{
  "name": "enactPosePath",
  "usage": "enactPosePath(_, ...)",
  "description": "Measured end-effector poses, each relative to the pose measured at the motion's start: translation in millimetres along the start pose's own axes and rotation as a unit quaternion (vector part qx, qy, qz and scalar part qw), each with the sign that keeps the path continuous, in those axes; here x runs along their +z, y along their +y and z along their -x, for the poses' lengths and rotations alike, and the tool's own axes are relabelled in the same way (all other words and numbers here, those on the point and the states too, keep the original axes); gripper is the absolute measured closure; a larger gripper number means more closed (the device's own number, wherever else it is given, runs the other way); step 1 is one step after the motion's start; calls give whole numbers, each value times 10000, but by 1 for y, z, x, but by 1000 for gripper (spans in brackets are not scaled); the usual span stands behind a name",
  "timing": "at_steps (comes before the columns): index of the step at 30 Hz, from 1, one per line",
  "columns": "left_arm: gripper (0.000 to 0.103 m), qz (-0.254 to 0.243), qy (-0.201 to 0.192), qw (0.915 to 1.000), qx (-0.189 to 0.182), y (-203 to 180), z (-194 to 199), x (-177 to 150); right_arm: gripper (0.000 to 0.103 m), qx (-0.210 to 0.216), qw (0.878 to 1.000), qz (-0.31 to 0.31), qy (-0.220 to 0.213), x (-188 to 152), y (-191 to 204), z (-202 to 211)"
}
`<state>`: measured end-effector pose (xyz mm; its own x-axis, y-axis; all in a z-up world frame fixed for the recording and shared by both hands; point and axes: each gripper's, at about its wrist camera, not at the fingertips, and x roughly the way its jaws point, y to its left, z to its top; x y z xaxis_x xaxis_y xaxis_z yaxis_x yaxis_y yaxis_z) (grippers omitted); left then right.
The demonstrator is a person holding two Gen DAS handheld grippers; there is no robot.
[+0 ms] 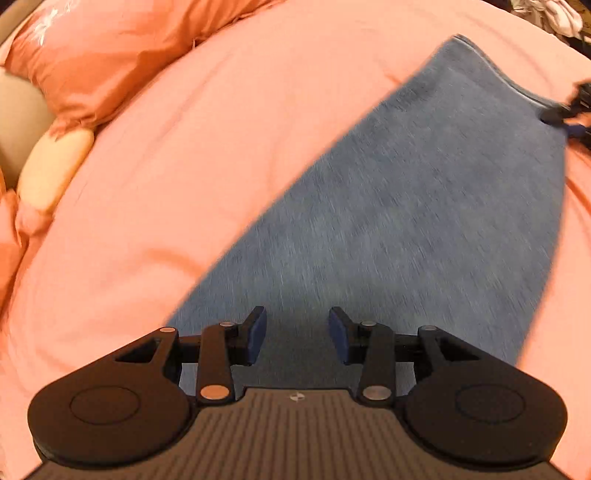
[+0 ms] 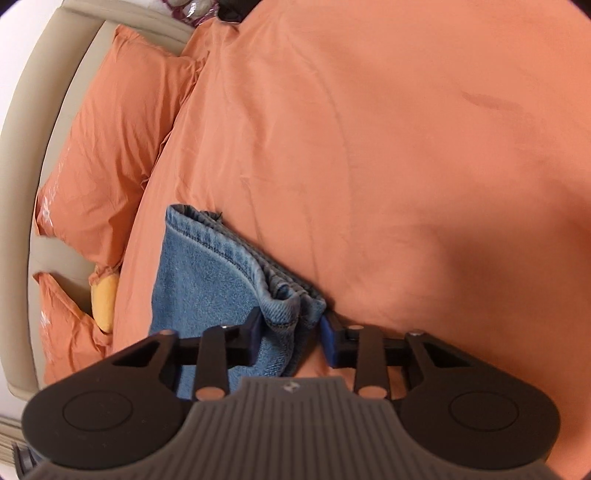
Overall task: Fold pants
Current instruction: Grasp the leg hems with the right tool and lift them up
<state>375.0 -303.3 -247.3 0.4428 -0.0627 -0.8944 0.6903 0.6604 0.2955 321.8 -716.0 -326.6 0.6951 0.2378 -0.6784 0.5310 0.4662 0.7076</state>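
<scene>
Blue denim pants (image 1: pixel 406 206) lie folded lengthwise on an orange bed cover (image 1: pixel 184 166). My left gripper (image 1: pixel 297 334) hovers open over the near end of the pants, nothing between its fingers. In the right wrist view the hem end of the pants (image 2: pixel 207 273) bunches between the fingers of my right gripper (image 2: pixel 291 332), which closes on the stacked hem layers. The right gripper also shows small in the left wrist view (image 1: pixel 569 110), at the far corner of the pants.
Orange pillows (image 2: pixel 118 147) and a yellow cushion (image 2: pixel 105 302) lie at the bed's head by a beige headboard (image 2: pixel 33 155). A pile of clothes (image 1: pixel 554 14) sits beyond the bed's far edge.
</scene>
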Motion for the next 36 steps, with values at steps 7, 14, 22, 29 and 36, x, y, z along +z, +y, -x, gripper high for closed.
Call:
enactPosePath(7,67,51,-125,9998,164,12,-35,40,82,-271,9989,377,-31,0,15,5)
enactPosePath(14,68,170,68,9997,151,14,-61,59,82,-459,9978,477,13,0,21,0)
enactPosePath(22,74,-84,-235,9986,-467,3,-2,26,83,-750,9955,581,-6,0,32,1)
enactPosePath(29,81,-486,-77,9924,-1126,-40,15,-22,87,-660,9936,896,-177,-1,48,21)
enactPosePath(36,85,-53,38,9910,-1334,-53,-2,-33,89,-458,9853,1604,-372,-7,78,47)
